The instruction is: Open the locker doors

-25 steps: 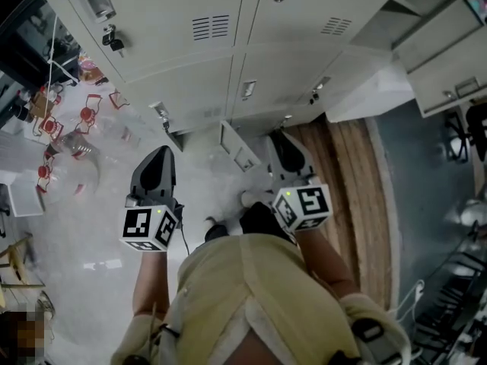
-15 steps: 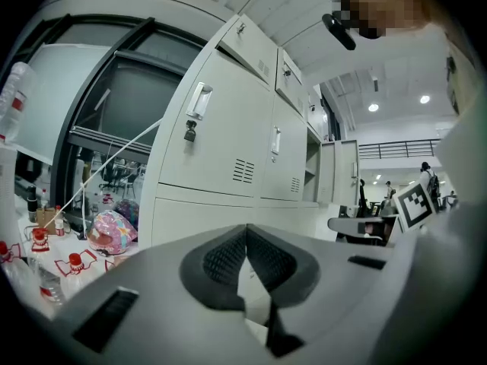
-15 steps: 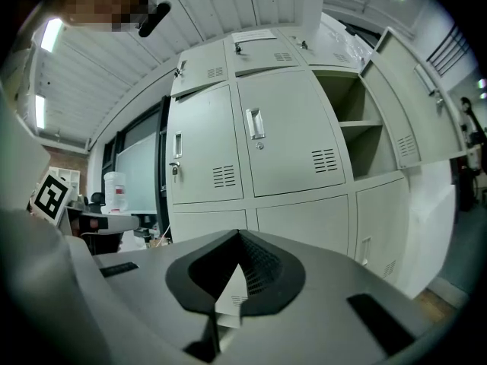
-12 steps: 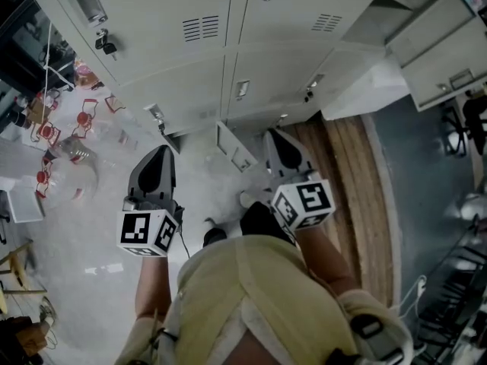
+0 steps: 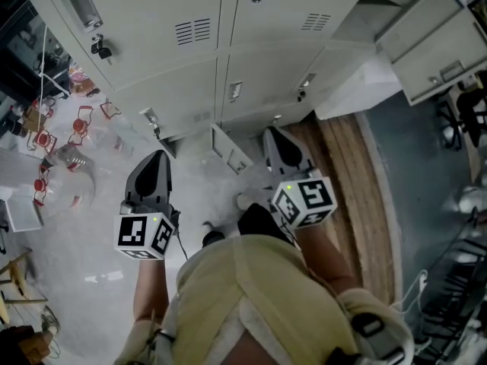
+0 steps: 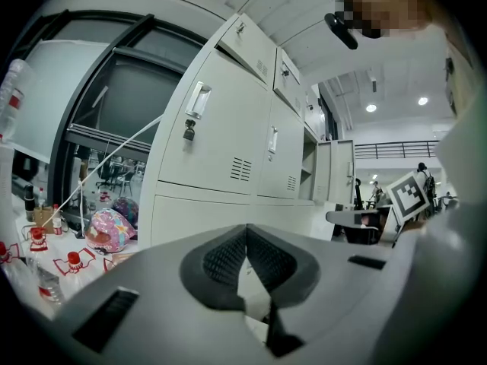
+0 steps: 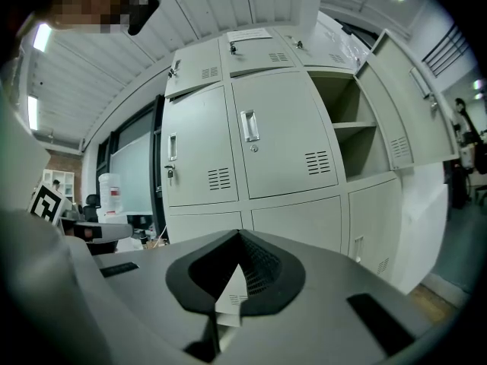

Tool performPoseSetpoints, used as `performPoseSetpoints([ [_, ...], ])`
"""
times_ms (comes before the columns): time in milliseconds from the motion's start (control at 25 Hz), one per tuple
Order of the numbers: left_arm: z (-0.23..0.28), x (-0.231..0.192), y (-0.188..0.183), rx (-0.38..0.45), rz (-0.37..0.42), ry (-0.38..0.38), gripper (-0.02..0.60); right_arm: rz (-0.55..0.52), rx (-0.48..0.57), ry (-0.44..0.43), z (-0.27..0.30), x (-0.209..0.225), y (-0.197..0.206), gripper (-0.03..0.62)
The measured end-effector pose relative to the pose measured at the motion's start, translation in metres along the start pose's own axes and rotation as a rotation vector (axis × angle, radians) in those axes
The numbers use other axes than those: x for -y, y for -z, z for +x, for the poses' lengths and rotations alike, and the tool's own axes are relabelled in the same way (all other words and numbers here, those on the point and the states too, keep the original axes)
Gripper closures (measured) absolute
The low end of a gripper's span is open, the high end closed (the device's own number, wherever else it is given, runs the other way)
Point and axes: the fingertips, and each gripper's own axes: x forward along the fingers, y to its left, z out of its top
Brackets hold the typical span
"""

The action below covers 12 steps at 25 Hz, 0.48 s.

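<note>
- The lockers [image 5: 190, 74] fill the top of the head view, a pale grey bank with vented doors.
- Most doors at upper left and upper centre are closed; a key [image 5: 97, 48] hangs from the lock of one at upper left.
- At the upper right of that view, doors [image 5: 434, 52] stand swung open.
- In the right gripper view the lockers [image 7: 281, 143] fill the centre, with an open door [image 7: 403, 105] at the right and a bare shelf [image 7: 346, 128] inside that compartment.
- Left gripper [image 5: 160, 156]: lower left of centre in the head view, apart from the lockers. In its own view the jaws [image 6: 245, 230] meet at the tips, closed on nothing.
- Right gripper [image 5: 272, 133]: just right of centre, close below the lockers, not touching them. Its jaws [image 7: 238, 236] are fully closed and hold nothing.
- In the left gripper view the lockers [image 6: 221, 143] stand at centre, with a pink bag [image 6: 110, 230] and red-labelled bottles [image 6: 70, 263] at lower left.
- The person's pale yellow top [image 5: 251, 295] fills the bottom centre of the head view.
</note>
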Motion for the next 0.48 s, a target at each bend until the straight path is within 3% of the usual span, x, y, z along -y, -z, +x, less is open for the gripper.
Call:
performPoseSetpoints([
  [480,-0.0073,0.0009,0.0002,-0.005,0.003,0.009,0.578,0.008,0.009,0.016,-0.0034,-0.0009,0.0015,0.591],
])
